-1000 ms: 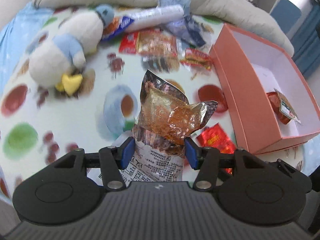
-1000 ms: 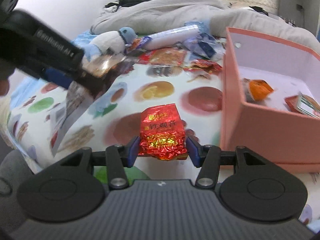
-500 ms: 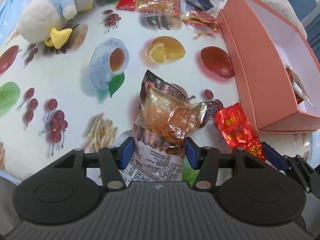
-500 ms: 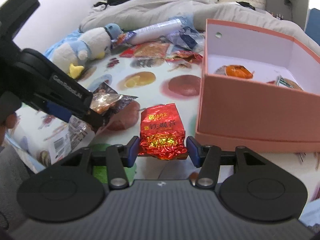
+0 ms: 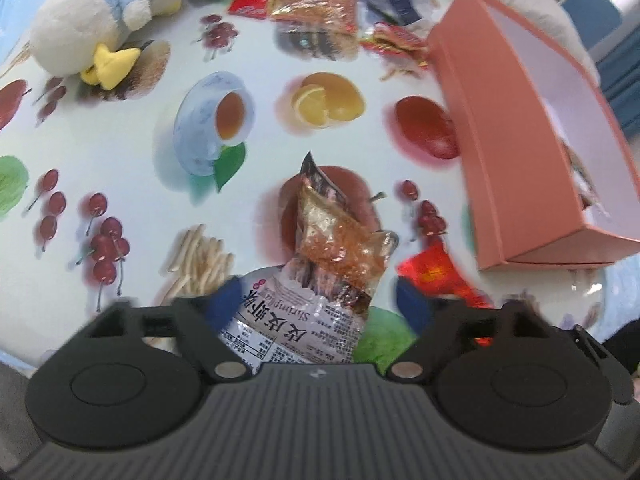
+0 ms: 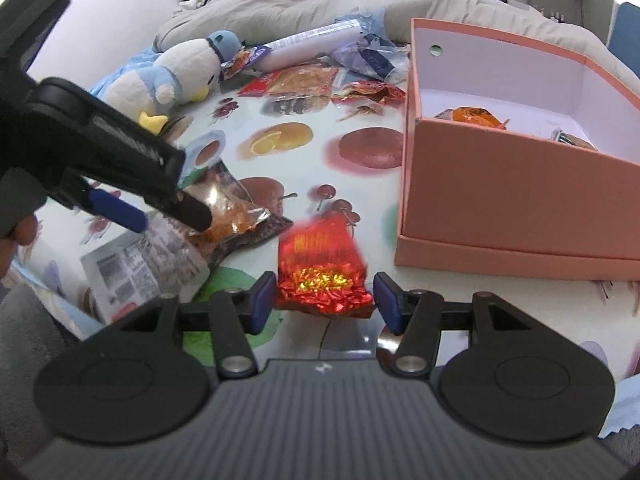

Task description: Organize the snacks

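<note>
The left gripper [image 5: 320,300] had just been opening; its jaws stood wide apart, with the shrimp bag [image 5: 316,280] lying between them on the tablecloth [image 5: 140,140], and neither blue pad looked pressed against it. The bag's torn foil top pointed away from the gripper, toward the printed apple. From the right wrist view the same gripper [image 6: 160,212] came in from the left, tilted steeply down over the bag [image 6: 188,248], a hand [image 6: 20,236] behind it.

The right gripper [image 6: 324,300] had also just been opening; the red packet [image 6: 324,268] sat between its jaws, blurred, with a gap showing on either side, so the pads were clear of it. The packet lay just beside the bag, near the front corner of the pink box [image 6: 500,200]; the box stood open with an orange snack [image 6: 472,116] and another wrapper [image 6: 568,140] inside.

Further back a plush penguin [image 6: 176,68] lay on its side; beside it a loose heap of snacks [image 6: 312,80] lay against a grey blanket [image 6: 300,4].
</note>
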`<action>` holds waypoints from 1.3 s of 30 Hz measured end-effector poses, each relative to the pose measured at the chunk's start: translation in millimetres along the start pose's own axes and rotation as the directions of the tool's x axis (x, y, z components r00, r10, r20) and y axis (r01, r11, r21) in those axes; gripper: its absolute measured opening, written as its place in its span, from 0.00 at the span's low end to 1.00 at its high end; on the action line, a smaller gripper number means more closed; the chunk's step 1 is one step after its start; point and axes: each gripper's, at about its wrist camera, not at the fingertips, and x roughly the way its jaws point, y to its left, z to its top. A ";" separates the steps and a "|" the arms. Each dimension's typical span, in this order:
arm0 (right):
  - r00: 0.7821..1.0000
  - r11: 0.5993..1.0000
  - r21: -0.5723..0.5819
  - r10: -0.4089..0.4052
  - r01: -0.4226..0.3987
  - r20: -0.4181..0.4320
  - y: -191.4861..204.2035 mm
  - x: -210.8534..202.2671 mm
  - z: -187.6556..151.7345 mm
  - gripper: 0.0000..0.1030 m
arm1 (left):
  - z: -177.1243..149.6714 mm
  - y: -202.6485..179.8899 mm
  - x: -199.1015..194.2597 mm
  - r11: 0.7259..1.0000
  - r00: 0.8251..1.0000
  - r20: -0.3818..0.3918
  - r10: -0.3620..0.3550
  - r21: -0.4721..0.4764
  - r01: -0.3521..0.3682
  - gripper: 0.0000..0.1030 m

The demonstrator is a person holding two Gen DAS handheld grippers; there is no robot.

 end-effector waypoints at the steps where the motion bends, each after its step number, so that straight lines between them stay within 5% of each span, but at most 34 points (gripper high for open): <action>1: 1.000 1.000 0.001 0.000 0.000 0.011 -0.5 -1.8 -0.8 0.72 | -0.1 -0.4 -2.2 1.000 1.000 0.010 0.007 0.011 -0.007 0.94; 11: 0.999 0.999 -0.032 0.014 -0.012 0.042 -0.2 -5.3 -7.9 0.76 | -11.0 2.1 -1.0 0.989 1.000 0.017 0.013 0.147 -0.016 0.95; 19: 1.000 0.998 -0.057 0.019 -0.019 0.004 3.5 4.4 -11.3 0.67 | -17.1 -21.2 2.9 0.941 0.996 0.076 0.048 0.332 -0.071 0.95; 30: 1.000 0.993 -0.114 -0.001 -0.002 -0.026 8.4 14.0 -14.3 0.60 | -20.0 -13.0 24.4 0.953 0.993 0.081 0.087 0.284 -0.106 0.93; 39: 0.997 0.991 -0.134 0.009 -0.019 -0.081 10.8 26.0 -11.1 0.54 | -23.8 -21.5 22.7 0.953 0.991 0.113 0.075 0.286 -0.104 0.73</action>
